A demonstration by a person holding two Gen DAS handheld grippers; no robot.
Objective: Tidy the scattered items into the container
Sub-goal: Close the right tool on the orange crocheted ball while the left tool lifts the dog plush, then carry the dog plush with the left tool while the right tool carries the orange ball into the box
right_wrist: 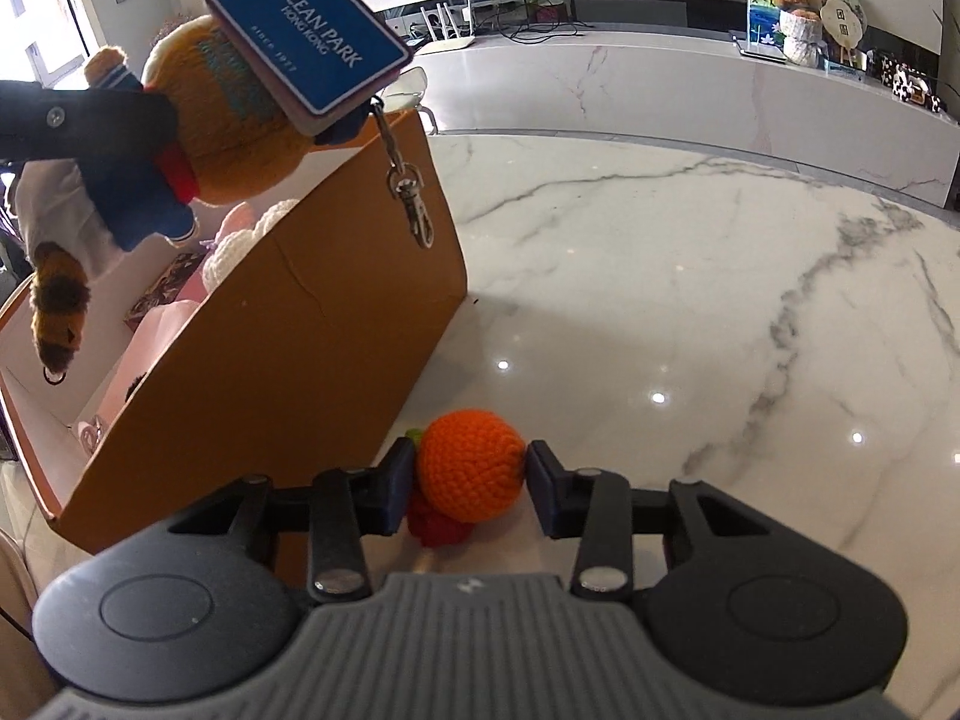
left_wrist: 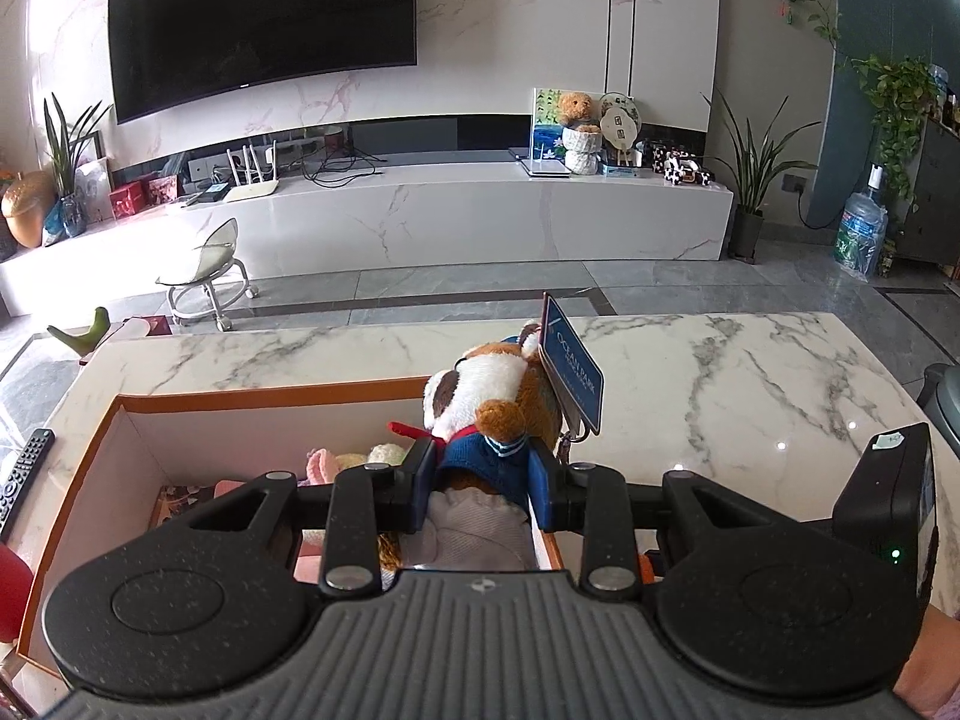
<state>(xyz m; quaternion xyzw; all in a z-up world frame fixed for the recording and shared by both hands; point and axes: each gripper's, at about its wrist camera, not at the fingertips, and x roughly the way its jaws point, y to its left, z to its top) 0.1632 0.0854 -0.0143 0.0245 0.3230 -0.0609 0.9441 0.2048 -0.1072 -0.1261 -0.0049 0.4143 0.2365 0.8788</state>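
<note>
The plush animal point(left_wrist: 480, 414) in its blue sailor top, a blue hang tag point(left_wrist: 573, 363) and metal clip point(right_wrist: 414, 204) dangling from it, is clamped in the jaws of my left gripper point(left_wrist: 486, 480), which are closed tight on its body and hold it over the open cardboard box point(right_wrist: 312, 324), near the box's right wall. Inside the box I can already see pale and pink soft toys point(left_wrist: 354, 459) resting on the bottom. Just outside that same wall, on the marble tabletop point(right_wrist: 690, 276), lies a crocheted orange point(right_wrist: 471, 471) with something red and knitted tucked under it; the jaws of my right gripper point(right_wrist: 471, 480) straddle it, with the left pad touching or nearly so, while a slim gap still shows at the right pad, so I judge it not yet gripped. The step in hand, as I read it, is dropping the plush into the box while lining up the next pick. Next, my left should open its jaws with the plush well inside the walls, keeping the clip from catching on the rim, and my right should close on the orange and lift it clear of the wall.
</note>
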